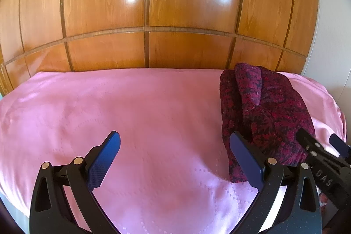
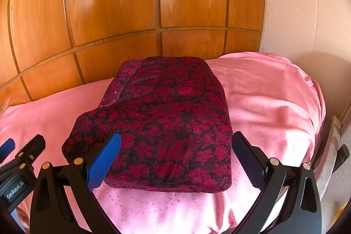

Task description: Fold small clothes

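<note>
A dark red and black floral garment (image 2: 166, 115) lies folded into a thick rectangle on the pink bedsheet (image 2: 274, 102). My right gripper (image 2: 176, 137) is open over its near edge, one finger on each side of the fold, holding nothing. In the left wrist view the same garment (image 1: 263, 115) sits at the right. My left gripper (image 1: 174, 139) is open over bare sheet, its right finger close to the garment's left edge. Each gripper shows in the other's view: the right gripper (image 1: 319, 136) and the left gripper (image 2: 24, 143).
Glossy wooden wardrobe panels (image 1: 149, 14) rise directly behind the bed. A pale wall (image 2: 296, 14) stands at the right. The sheet drops off at the bed's right edge (image 2: 318, 113), with a grey fabric object and black part (image 2: 340, 155) beyond it. Bare sheet (image 1: 98, 102) spreads to the left.
</note>
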